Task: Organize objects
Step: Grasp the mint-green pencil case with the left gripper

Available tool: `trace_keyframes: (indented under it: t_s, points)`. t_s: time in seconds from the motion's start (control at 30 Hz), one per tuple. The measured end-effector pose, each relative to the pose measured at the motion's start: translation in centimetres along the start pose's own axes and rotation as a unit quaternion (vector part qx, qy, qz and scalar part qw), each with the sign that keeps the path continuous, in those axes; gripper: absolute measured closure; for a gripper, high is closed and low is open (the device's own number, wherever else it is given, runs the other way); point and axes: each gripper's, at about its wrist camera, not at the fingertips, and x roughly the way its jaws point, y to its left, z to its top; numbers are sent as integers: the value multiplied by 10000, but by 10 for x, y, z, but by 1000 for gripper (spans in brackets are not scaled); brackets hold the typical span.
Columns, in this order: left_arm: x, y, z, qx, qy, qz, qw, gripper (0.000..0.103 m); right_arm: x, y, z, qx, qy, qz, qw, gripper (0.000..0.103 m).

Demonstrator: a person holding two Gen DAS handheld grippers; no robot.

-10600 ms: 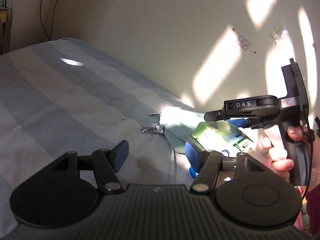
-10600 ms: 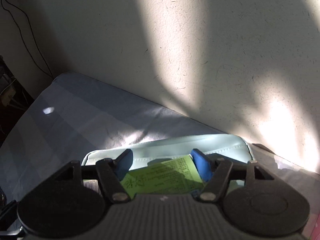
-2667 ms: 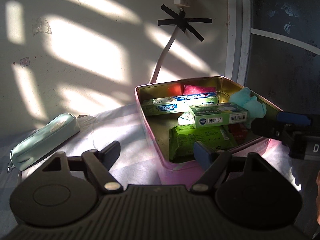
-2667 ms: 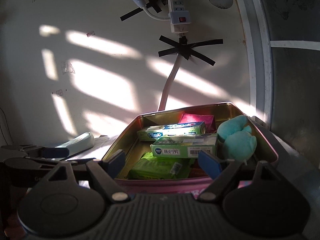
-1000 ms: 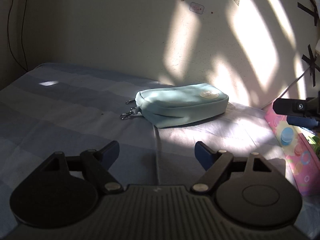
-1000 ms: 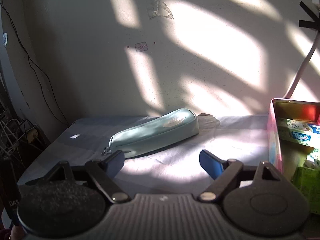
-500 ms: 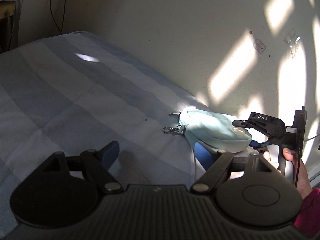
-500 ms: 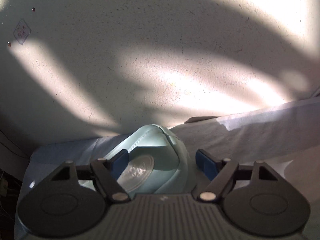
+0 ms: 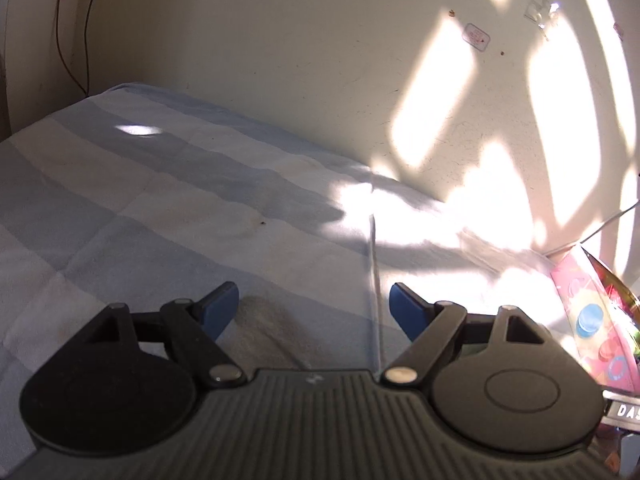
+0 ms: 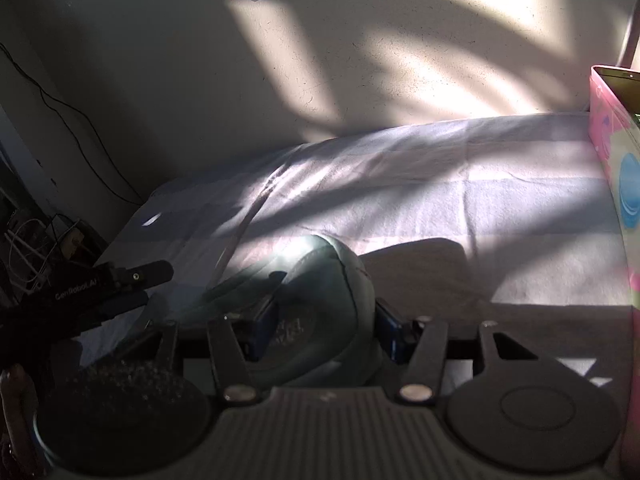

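Right gripper has just been closing, now clamped on pouch; left gripper apart, empty. Risk: soft pouch slips out if lifted fast.

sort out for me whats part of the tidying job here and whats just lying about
Part of the job:
- mint pouch, clamped in the right gripper, whose fingers have just been closing
- pink tin
- left gripper, open

Just lying about:
- striped bedsheet
- cables

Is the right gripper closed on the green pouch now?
Yes. The right gripper has just closed on the pouch; both blue pads press its sides.
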Motion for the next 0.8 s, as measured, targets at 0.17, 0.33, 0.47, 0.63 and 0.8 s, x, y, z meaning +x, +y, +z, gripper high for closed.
trace_keyframes:
  t_s: [0.17,0.33,0.47,0.63,0.8]
  points:
    - [-43,8,-12,-152,-131,-579,9981,19,-37,-10,-31,315,-181,-153,9992,51]
    - [-92,14,-48,119,102,-673,9976,19,-72,-9,-54,3,-386,-207,9990,45]
    - [-96,15,-61,-146,455,-974,9941,19,-75,-11,-62,-154,-463,-155,9987,43]
    - [-75,-15,-68,92,759,-967,9924,21,-67,-30,-60,257,-320,132,9991,33]
    - [-75,-44,-78,618,720,-654,9933,36,-70,-32,-62,371,-282,359,9983,52]
